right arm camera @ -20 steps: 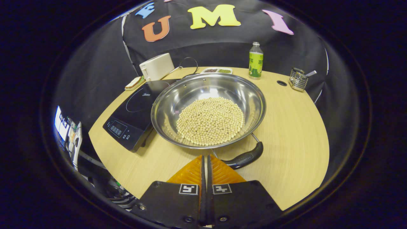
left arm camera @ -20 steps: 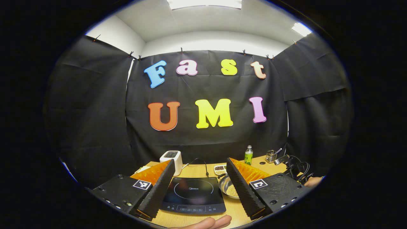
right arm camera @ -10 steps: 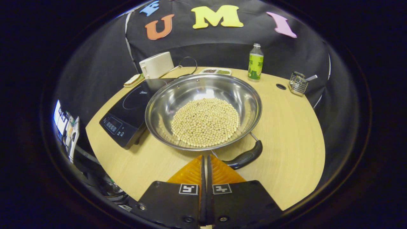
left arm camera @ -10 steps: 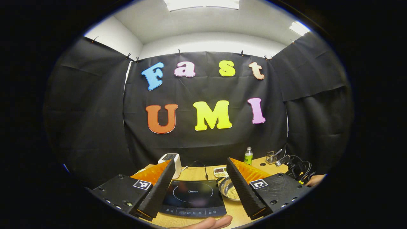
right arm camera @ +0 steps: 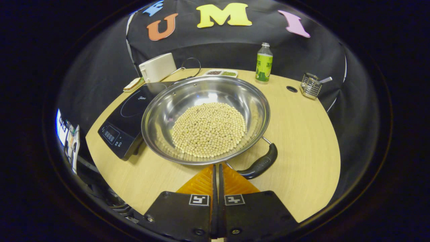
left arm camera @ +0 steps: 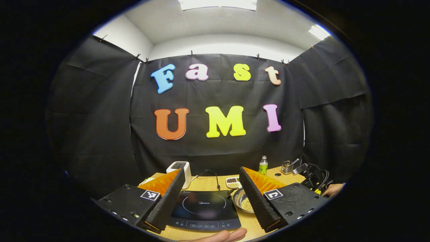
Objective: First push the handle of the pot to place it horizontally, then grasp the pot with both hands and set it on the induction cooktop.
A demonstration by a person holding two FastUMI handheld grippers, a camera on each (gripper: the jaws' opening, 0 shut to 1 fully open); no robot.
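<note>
Wooden table [right arm camera: 302,141], pot [right arm camera: 205,119] beside cooktop [right arm camera: 127,117], wall apparently black-draped

"Midea" brand on induction cooktop [left arm camera: 204,208]; other labels unreadable.

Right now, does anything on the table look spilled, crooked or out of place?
Nothing is spilled: the beans sit heaped inside the pot. The one askew thing is the pot's handle, which angles off diagonally beside the shut right gripper. The pot also rests on the table beside the induction cooktop, not on it.
</note>
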